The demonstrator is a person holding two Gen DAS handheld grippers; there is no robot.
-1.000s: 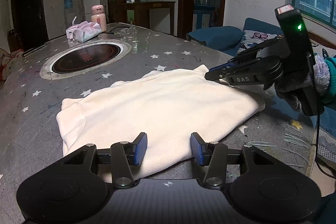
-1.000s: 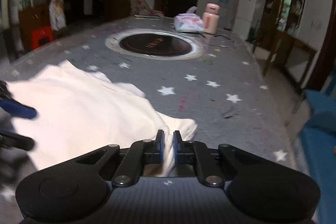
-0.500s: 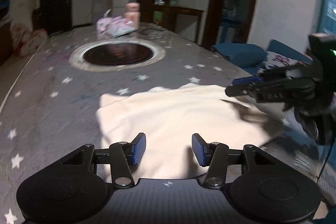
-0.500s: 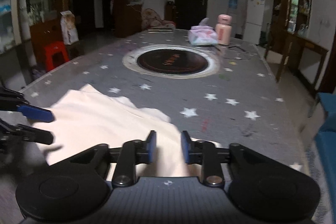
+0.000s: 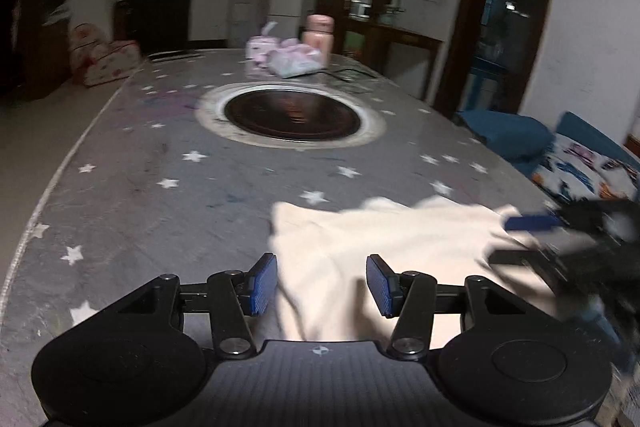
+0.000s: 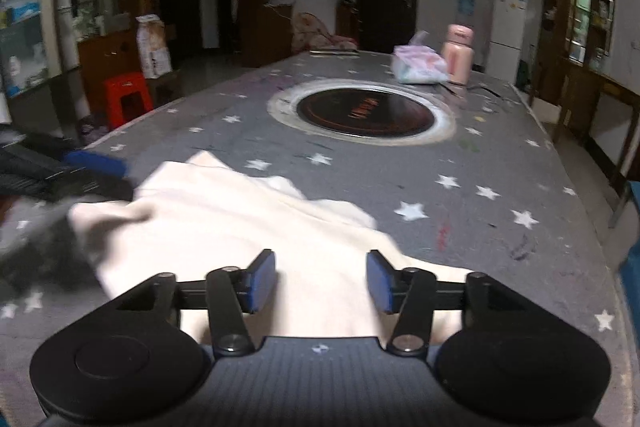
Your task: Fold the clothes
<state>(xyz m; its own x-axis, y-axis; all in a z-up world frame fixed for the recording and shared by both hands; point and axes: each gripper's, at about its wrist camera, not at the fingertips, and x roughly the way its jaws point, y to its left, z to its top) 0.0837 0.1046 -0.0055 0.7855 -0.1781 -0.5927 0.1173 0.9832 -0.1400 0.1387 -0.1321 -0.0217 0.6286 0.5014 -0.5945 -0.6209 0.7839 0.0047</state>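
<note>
A cream garment (image 5: 384, 247) lies folded on the near end of the grey star-patterned table (image 5: 160, 195); it also shows in the right wrist view (image 6: 224, 223). My left gripper (image 5: 322, 285) is open and empty, just above the garment's near left edge. My right gripper (image 6: 322, 283) is open and empty over the garment's near right edge. Each gripper shows blurred in the other's view: the right one (image 5: 532, 239) at the garment's right side, the left one (image 6: 92, 173) at its left side.
A round black cooktop (image 5: 292, 115) with a pale ring is set in the table's middle. A pink tissue pack (image 6: 418, 65) and a pink bottle (image 6: 458, 55) stand at the far end. A blue sofa (image 5: 508, 133) is at the right, a red stool (image 6: 126, 97) at the left.
My right gripper has opened and let go of the garment edge. Both grippers have drawn back and swung outward; the garment now lies lower and smaller in both views.
</note>
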